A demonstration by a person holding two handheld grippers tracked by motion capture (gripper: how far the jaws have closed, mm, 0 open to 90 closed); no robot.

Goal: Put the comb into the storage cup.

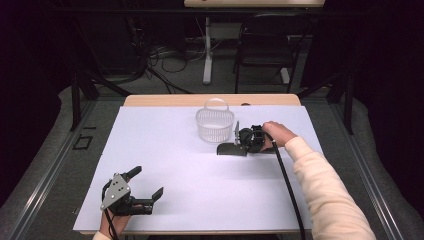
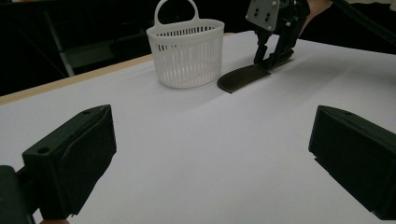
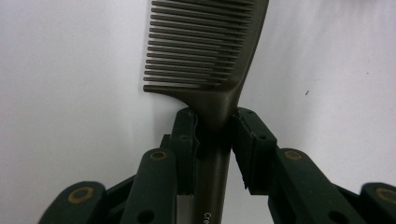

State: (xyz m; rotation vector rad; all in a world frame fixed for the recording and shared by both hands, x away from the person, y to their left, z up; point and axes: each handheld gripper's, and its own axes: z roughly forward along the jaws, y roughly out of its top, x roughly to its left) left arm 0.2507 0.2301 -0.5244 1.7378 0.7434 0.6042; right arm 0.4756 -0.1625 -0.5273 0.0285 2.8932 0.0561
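Note:
A dark brown comb (image 1: 231, 149) lies flat on the white table cover (image 1: 200, 190), just right of a white slatted basket (image 1: 215, 125). My right gripper (image 1: 241, 142) reaches in from the right and is shut on the comb's handle. In the right gripper view the pads (image 3: 187, 135) pinch the handle just below the comb's (image 3: 205, 46) teeth. My left gripper (image 1: 148, 182) rests open near the front left corner, with nothing between its fingers. The left gripper view looks across at the basket (image 2: 186, 51), the comb (image 2: 243, 77) and the right gripper (image 2: 268, 58).
The basket has an upright loop handle and looks empty. A black cable (image 1: 287, 185) trails from the right gripper along the sleeve. Beyond the table's wooden far edge (image 1: 210, 100) stand a black chair (image 1: 265, 50) and a white table leg (image 1: 207, 50).

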